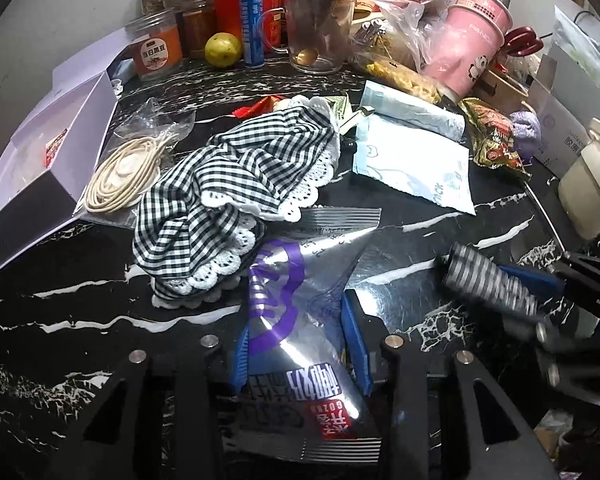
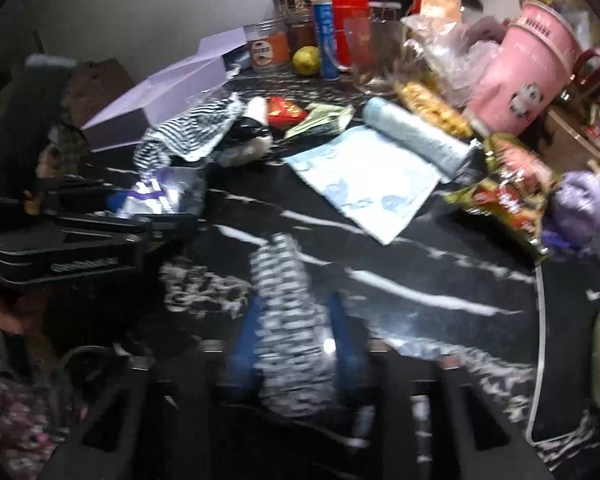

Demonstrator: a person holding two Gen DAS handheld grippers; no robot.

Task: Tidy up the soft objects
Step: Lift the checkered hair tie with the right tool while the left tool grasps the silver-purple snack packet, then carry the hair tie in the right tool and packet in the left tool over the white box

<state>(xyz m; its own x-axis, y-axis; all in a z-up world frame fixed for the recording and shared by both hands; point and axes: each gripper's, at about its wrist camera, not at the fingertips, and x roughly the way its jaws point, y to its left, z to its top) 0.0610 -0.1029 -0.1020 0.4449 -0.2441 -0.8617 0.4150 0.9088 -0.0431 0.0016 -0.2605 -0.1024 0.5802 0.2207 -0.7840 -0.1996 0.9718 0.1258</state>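
Left claw and right claw both angled downward, blue fingers clamped inward.

Along the black marble countertop's far edge we see a yellow-green fruit, blue tube, glass mug and pink panda cup.
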